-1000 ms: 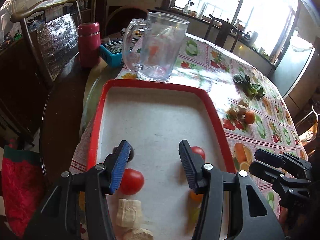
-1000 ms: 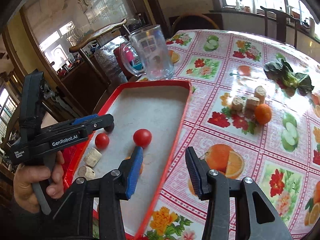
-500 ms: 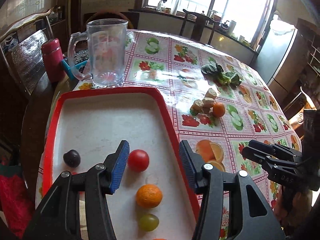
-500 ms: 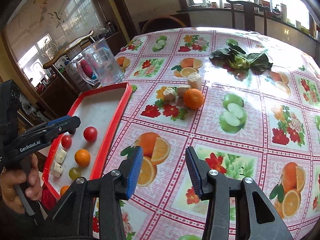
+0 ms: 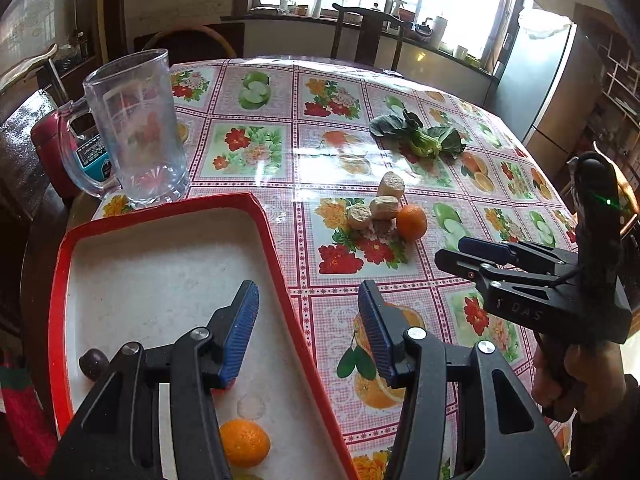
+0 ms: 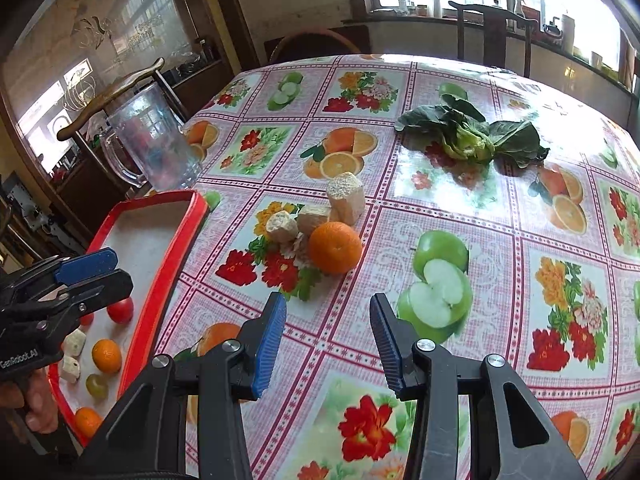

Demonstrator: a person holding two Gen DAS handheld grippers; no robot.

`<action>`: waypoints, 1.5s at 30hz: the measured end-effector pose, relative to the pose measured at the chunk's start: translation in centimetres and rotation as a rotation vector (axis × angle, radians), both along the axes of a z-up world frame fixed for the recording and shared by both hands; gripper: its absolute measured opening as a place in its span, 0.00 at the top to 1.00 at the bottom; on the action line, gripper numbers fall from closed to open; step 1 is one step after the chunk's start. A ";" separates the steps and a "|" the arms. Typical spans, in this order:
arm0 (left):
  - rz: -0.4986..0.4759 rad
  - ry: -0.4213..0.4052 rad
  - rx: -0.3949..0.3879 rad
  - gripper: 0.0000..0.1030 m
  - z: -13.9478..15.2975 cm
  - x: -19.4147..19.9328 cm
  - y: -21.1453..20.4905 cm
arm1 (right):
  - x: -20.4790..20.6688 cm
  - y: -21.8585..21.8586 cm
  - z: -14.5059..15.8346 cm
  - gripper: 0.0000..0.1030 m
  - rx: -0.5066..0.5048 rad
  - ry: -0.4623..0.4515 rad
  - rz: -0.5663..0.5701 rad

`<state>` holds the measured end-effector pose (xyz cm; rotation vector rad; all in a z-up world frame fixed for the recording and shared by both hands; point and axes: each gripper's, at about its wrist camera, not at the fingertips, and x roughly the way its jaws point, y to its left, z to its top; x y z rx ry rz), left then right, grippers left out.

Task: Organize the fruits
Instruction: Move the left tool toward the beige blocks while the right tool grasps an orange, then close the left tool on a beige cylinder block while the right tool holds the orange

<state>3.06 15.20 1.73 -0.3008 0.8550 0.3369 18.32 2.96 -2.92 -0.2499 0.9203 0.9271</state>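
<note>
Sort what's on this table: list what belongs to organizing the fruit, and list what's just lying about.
Job:
tray
loose orange
oranges in tray
tomato
grape
dark fruit

Lying about:
mug
greens
beige chunks
red flask

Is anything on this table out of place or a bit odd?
One orange still sits out on the tablecloth against some pale cut chunks, while the other fruit is gathered in the red tray. A leafy green vegetable lies loose farther back. Nothing looks spilled or broken.
</note>
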 end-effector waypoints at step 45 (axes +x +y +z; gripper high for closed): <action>-0.253 0.121 0.088 0.81 -4.6 13.1 -6.2 | 2.2 -10.3 0.7 0.67 0.133 0.073 -0.105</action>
